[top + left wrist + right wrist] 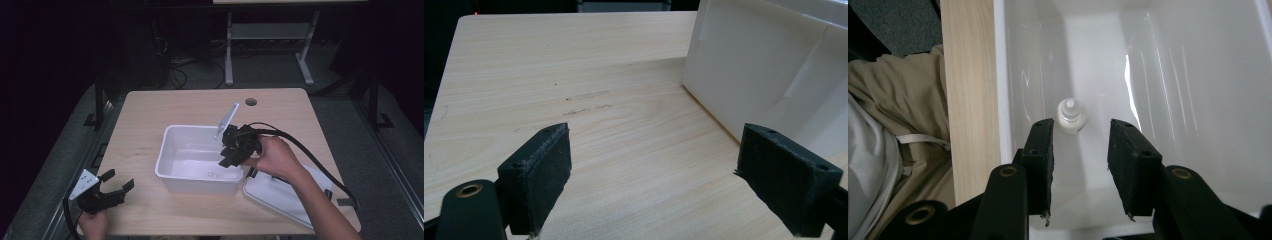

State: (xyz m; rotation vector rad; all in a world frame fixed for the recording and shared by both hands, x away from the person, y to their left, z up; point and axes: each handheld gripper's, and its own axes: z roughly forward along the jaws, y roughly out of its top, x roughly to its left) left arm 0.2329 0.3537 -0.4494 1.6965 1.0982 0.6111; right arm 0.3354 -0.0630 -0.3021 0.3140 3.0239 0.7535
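A white plastic tub (165,150) stands in the middle of the wooden table (150,115). A small white bottle (211,173) stands upright on the tub's floor near its front wall. My right gripper (227,159) hangs over the tub's right side, tilted down into it. In the right gripper view the bottle (1071,116) lies below and just beyond the right gripper (1080,170), whose jaws stand apart and hold nothing. My left gripper (120,180) rests at the table's front left, open and holding nothing. In the left gripper view the left gripper (654,180) has the tub's wall (764,70) at its right.
A white lid (280,192) lies flat on the table right of the tub, under the person's right forearm. A round cable hole (251,101) sits near the table's far edge. A desk frame stands on the floor beyond the table.
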